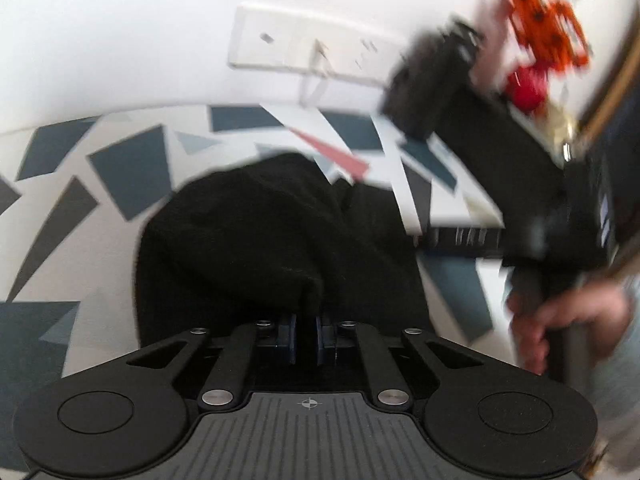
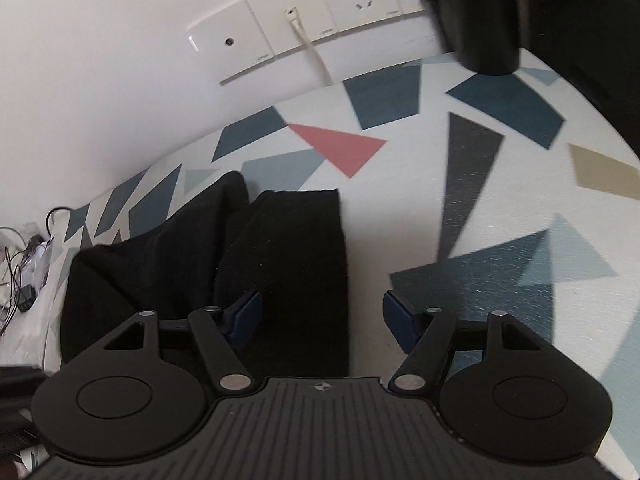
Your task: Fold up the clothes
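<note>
Left gripper (image 1: 307, 332) clamped on a fold of black garment (image 1: 256, 240), right gripper (image 2: 322, 320) jaws apart straddling the garment's edge, patterned tablecloth (image 2: 480, 200) beneath

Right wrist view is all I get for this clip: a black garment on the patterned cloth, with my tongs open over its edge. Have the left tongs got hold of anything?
Observer: Yes. In the left wrist view the left tongs are shut on a raised fold of the black garment.
Operator: Does that camera show the right side at all?
Observer: Blurred, yes: the right hand is wrapped round a dark handle at the frame's right edge.
Operator: Anything behind it that I miss?
Observer: A blurred orange and red object at the upper right. I cannot tell what it is.
</note>
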A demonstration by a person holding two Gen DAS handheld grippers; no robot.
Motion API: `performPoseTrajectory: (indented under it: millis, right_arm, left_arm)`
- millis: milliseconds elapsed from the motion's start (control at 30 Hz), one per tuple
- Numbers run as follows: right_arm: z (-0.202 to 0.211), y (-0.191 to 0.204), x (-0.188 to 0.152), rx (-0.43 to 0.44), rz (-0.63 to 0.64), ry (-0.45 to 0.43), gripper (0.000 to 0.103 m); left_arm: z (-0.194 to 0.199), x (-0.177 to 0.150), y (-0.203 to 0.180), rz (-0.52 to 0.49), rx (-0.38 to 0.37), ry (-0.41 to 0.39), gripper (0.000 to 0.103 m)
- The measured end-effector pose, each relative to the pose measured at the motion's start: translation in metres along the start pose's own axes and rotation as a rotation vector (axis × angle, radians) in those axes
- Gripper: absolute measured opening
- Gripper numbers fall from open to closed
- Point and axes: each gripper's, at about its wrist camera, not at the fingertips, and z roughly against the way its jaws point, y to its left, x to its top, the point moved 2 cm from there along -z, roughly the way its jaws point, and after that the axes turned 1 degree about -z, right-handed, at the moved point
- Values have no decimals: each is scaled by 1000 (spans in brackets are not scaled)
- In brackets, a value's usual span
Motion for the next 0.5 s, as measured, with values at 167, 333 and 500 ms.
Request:
performPoseTrajectory:
  millis: [167, 333, 500]
  right_arm:
    - [-6, 1, 2, 36, -2, -15, 15]
    - [7, -7, 7, 31, -59, -77, 7]
    - [26, -15, 10, -3, -89, -108, 6]
  left_arm:
    - [36, 8, 35, 117, 113, -124, 7]
    - [64, 7, 77, 213, 223, -184, 7]
    - [69, -7, 100, 261, 231, -168, 8]
